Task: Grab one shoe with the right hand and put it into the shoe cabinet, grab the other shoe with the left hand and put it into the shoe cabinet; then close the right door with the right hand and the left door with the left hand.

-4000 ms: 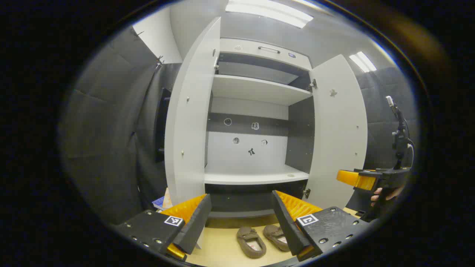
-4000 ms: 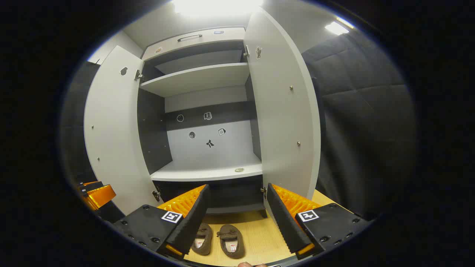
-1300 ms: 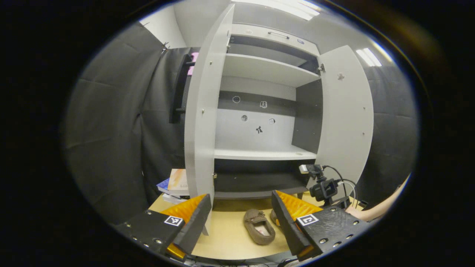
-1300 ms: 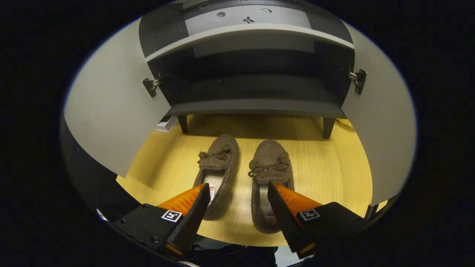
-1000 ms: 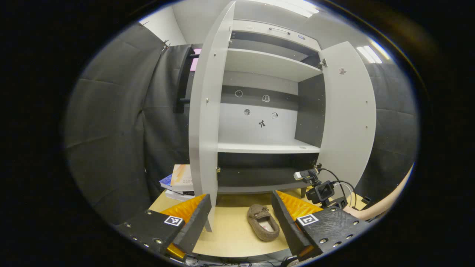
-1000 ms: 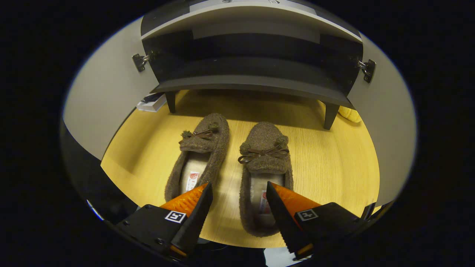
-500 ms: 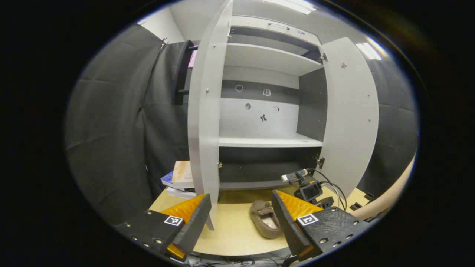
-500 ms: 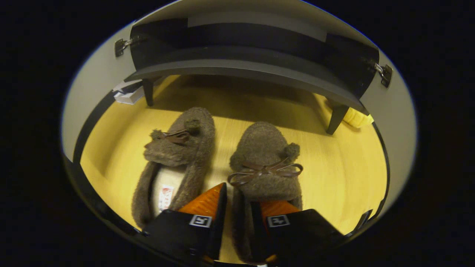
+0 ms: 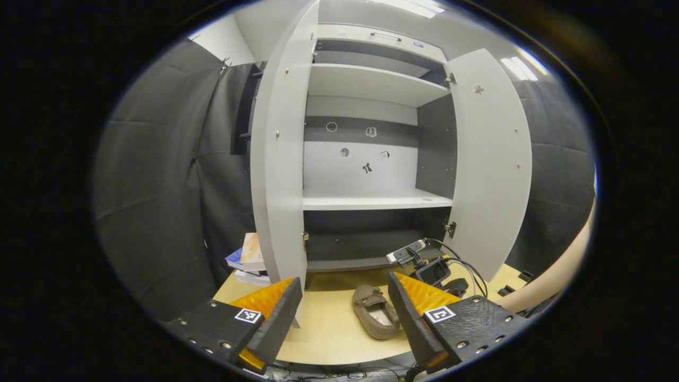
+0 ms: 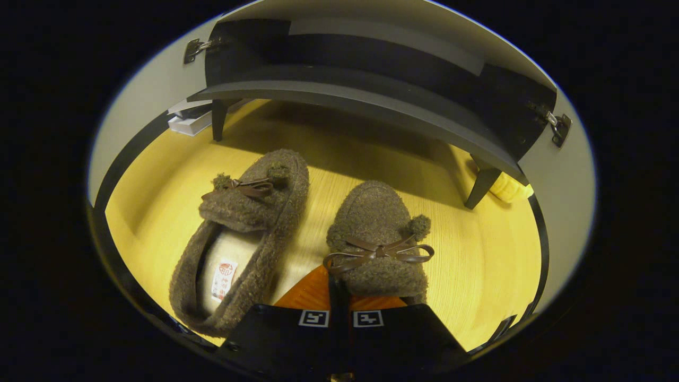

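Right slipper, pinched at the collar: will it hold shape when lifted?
Probably sags: the right slipper looks soft and fuzzy, and the right hand-held gripper pinches only its inner wall. Likely light. The pile should resist slipping.
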Demonstrator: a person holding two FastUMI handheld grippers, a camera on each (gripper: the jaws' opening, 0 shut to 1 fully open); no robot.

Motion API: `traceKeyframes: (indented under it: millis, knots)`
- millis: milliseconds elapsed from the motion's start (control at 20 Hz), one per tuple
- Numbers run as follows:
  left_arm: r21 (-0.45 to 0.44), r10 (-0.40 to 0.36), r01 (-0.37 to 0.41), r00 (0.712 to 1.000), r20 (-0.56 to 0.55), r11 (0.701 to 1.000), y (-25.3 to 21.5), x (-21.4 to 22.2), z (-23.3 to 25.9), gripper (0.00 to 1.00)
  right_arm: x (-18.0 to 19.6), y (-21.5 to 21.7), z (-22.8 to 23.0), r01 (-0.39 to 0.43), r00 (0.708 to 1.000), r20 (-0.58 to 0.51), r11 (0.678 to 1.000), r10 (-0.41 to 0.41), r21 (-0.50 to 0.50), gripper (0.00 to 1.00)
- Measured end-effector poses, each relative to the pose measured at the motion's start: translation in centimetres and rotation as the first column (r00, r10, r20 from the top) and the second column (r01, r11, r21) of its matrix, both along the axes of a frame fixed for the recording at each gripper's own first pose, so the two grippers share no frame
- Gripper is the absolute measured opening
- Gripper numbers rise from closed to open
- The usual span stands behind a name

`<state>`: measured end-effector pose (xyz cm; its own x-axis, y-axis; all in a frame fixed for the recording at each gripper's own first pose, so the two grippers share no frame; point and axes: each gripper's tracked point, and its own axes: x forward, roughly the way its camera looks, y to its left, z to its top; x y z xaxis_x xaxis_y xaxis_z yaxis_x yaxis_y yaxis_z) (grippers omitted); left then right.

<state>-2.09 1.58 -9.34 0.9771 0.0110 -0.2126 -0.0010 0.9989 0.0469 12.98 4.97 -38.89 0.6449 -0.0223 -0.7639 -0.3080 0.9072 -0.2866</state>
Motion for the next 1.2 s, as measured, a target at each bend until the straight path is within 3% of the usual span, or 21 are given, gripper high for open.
traceKeyframes:
  millis: [150,200,450,700,1000,1200]
  knots:
    - [0.01,-0.01,0.01,1.0,0.014,1.0,-0.3,0.1,0.5,0.91,-1.1,-0.7,1.6,0.021,1.0,0.02,0.999,-0.021,0.034,0.03]
    - [0.009,-0.013,0.013,1.0,0.02,1.0,-0.5,0.0,0.6,0.94,-1.7,-0.8,2.0,0.035,0.999,0.013,0.998,-0.036,0.06,0.03]
    - [-0.006,-0.038,0.038,0.999,0.021,0.999,-1.6,0.2,0.3,0.95,-5.1,-2.0,6.1,0.054,0.997,0.044,0.991,-0.059,0.122,0.02]
    - [-0.014,-0.09,0.09,0.996,0.026,0.996,-3.4,0.9,0.2,0.95,-8.7,-0.9,11.2,0.051,0.995,0.07,0.966,-0.071,0.252,0.02]
    - [0.0,-0.121,0.121,0.992,0.031,0.993,-4.1,2.1,1.1,0.94,-7.9,0.4,19.9,0.069,0.98,0.143,0.916,-0.136,0.395,0.02]
    - [-0.008,-0.141,0.141,0.99,0.02,0.99,-4.7,2.8,1.2,0.95,-5.8,1.6,26.6,0.017,0.957,0.249,0.89,-0.146,0.455,0.02]
